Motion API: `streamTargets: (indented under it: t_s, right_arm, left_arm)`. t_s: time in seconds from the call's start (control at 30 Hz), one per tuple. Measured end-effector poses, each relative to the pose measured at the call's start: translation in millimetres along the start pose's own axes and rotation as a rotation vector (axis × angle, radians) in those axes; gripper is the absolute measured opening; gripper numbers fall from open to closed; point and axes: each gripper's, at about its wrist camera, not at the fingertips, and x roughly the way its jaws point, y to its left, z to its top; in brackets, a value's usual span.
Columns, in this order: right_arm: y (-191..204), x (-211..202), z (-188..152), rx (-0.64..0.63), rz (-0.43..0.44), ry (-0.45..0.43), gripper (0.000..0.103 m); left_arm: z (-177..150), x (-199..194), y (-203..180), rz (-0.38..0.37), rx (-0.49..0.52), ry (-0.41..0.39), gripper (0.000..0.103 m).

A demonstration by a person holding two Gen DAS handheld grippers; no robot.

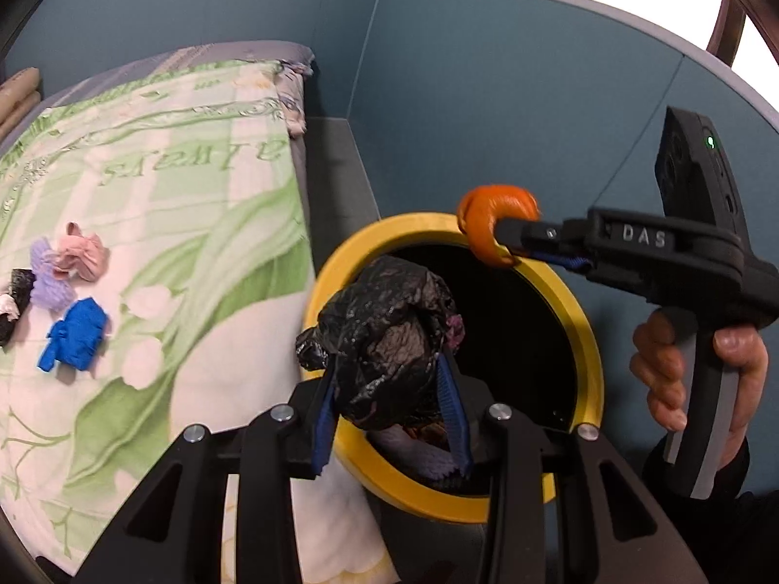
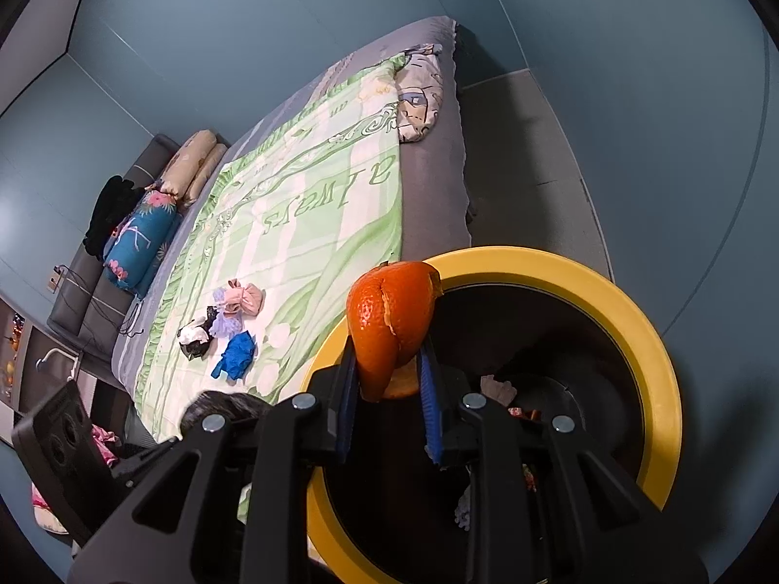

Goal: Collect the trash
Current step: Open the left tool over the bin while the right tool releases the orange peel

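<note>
Trash hangs over the yellow-rimmed black bin [image 1: 579, 301] just beside the bed's [image 2: 433, 185] edge. Left gripper [image 1: 389, 384] jaws clench a crumpled black plastic bag [image 1: 384, 336]; right gripper [image 2: 387, 379] jaws pinch a curled orange peel [image 2: 392, 321]. Both sit near the rim, so a release off-centre could spill outside. The bin mouth is wide and open.
</note>
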Motion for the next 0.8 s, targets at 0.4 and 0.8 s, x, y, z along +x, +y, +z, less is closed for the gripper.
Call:
streamTargets:
  t_s: [0.4,0.8]
  right_arm:
    - [-13.9,-3.5,4.9,0.052,-0.028,-0.022,0.04]
    - [-14.8,-14.9,9.1,0.06,0.004,-0.058,0.046]
  left_arm:
    - [-7.0,0.2,-10.5,-0.037,0.024,0.0,0.056]
    - [-3.9,-19.4,0.3,-0.038,-0.007,-0.058,0.074]
